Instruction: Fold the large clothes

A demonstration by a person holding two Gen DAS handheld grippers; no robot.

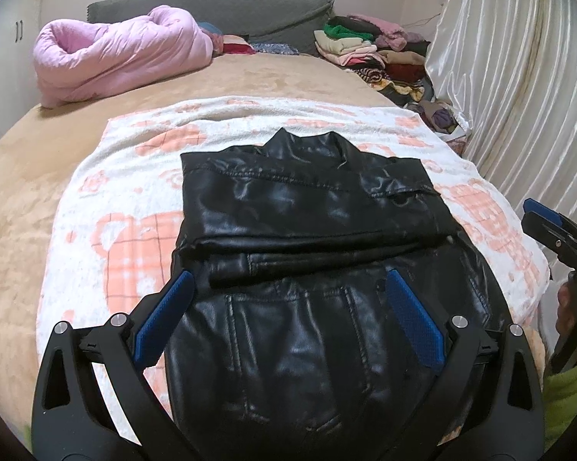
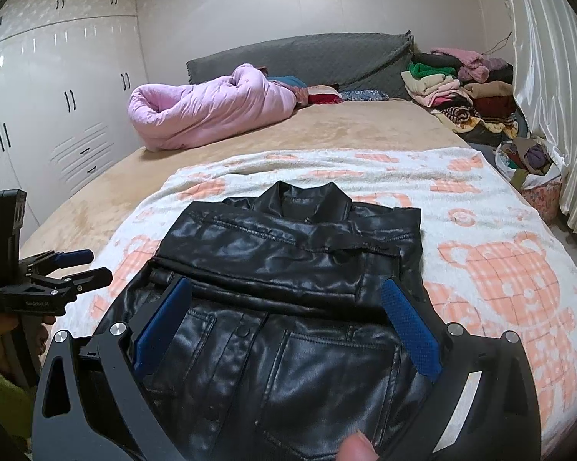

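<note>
Black jacket [image 1: 307, 230] lies centred on your towel [image 1: 108, 238]; both grippers [image 1: 286, 292] [image 2: 286, 301] spread wide above its near hem, towel margins bare around it.

black grippers, blue pads [image 1: 169, 319], green sleeve [image 2: 0, 392]

the jacket [image 1: 311, 207] is glossy black with black stitching. under it the towel [image 1: 135, 199] is white with a peach-pink pattern of checked bears. the bed [image 1: 15, 192] cover is tan. at its far left corner the quilt [image 1: 119, 57] is pale pink; at its far right corner the clothes pile [image 1: 369, 50] mixes green, cream, pink, mauve, dark red and stripes. the headboard [image 1: 219, 4] is grey. the curtain [image 1: 519, 77] is shiny cream. the wardrobe [image 2: 58, 96] is white with black handles. both gripper frames are black with blue pads [image 1: 169, 315].
</note>
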